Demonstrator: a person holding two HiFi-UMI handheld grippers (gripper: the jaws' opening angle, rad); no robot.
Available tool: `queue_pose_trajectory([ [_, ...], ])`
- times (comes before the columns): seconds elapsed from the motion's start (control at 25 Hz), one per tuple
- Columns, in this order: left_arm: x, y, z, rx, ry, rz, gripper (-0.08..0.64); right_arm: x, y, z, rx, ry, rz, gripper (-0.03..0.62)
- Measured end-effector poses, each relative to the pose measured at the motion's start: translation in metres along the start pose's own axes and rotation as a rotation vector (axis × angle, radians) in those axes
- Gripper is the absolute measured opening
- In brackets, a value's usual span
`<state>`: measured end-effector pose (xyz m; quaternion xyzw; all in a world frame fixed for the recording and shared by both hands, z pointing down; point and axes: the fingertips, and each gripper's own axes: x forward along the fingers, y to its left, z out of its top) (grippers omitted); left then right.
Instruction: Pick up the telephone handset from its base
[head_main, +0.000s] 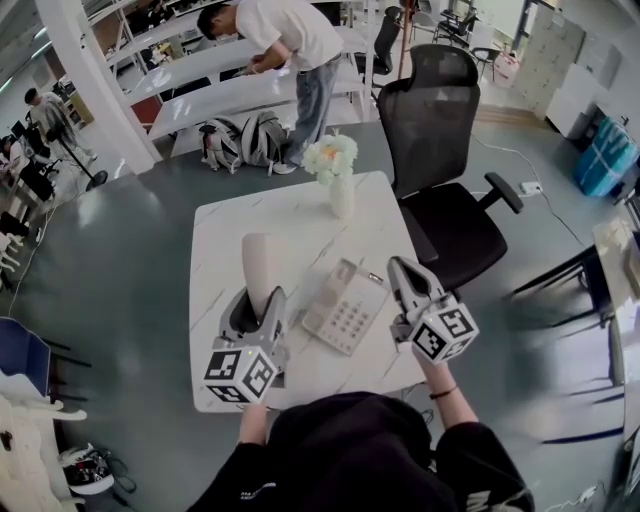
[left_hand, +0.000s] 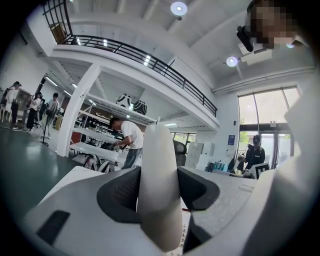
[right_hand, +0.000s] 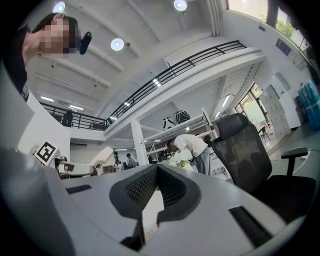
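Observation:
The white telephone handset (head_main: 258, 266) stands upright above the table, lifted off the phone base (head_main: 345, 307), a cream keypad unit lying to its right. My left gripper (head_main: 262, 300) is shut on the handset's lower part. In the left gripper view the handset (left_hand: 160, 150) fills the gap between the dark pads (left_hand: 120, 197) of that gripper (left_hand: 159, 175). My right gripper (head_main: 398, 266) hovers just right of the base. Its jaws meet with nothing between them, which the right gripper view (right_hand: 156, 168) also shows.
A vase of white flowers (head_main: 336, 168) stands at the far edge of the white marble table (head_main: 225, 240). A black office chair (head_main: 445, 160) sits right of the table. A person (head_main: 290, 50) bends over a bench behind it, with backpacks (head_main: 240, 140) on the floor.

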<state>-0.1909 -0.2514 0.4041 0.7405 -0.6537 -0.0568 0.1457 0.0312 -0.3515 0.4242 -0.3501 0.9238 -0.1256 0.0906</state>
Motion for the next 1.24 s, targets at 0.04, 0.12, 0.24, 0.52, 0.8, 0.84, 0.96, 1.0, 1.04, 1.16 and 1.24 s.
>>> queue_pose_trajectory([
  [0.04, -0.0004, 0.0001, -0.0008, -0.002, 0.000, 0.002, 0.209, -0.0006, 0.0001, 0.0007, 0.000, -0.003, 0.003, -0.009],
  [0.12, -0.0006, 0.0006, -0.0023, -0.006, 0.000, 0.006, 0.209, -0.0009, 0.0001, 0.0017, -0.008, -0.005, 0.005, -0.009],
  [0.24, -0.0004, 0.0016, -0.0044, -0.010, 0.002, 0.010, 0.209, -0.0001, 0.0011, 0.0011, -0.034, 0.001, 0.006, -0.009],
  [0.52, -0.0005, 0.0013, -0.0078, 0.000, 0.010, 0.017, 0.209, -0.0008, 0.0027, 0.0023, -0.046, -0.002, 0.012, -0.009],
  [0.8, -0.0003, 0.0030, -0.0065, 0.006, 0.014, 0.023, 0.209, 0.0001, 0.0015, 0.0027, -0.047, -0.001, 0.005, -0.009],
  [0.84, -0.0004, 0.0029, -0.0065, 0.006, 0.016, 0.024, 0.209, -0.0003, 0.0010, 0.0027, -0.047, 0.000, 0.001, -0.009],
  [0.96, -0.0010, 0.0028, -0.0073, 0.005, 0.022, 0.023, 0.209, -0.0015, 0.0002, 0.0022, -0.051, 0.005, -0.005, -0.009],
  [1.0, -0.0009, 0.0029, -0.0078, 0.006, 0.023, 0.023, 0.209, -0.0018, 0.0002, 0.0020, -0.052, 0.006, -0.007, -0.009],
  [1.04, -0.0007, 0.0029, -0.0083, 0.006, 0.024, 0.023, 0.209, -0.0019, 0.0003, 0.0017, -0.053, 0.007, -0.007, -0.009],
  [1.16, 0.0003, 0.0015, -0.0091, 0.009, 0.025, 0.021, 0.209, -0.0019, 0.0000, 0.0014, -0.058, 0.008, -0.008, -0.009],
  [1.24, 0.0011, 0.0001, -0.0092, 0.011, 0.026, 0.020, 0.209, -0.0015, -0.0005, 0.0014, -0.061, 0.011, -0.008, -0.009],
])
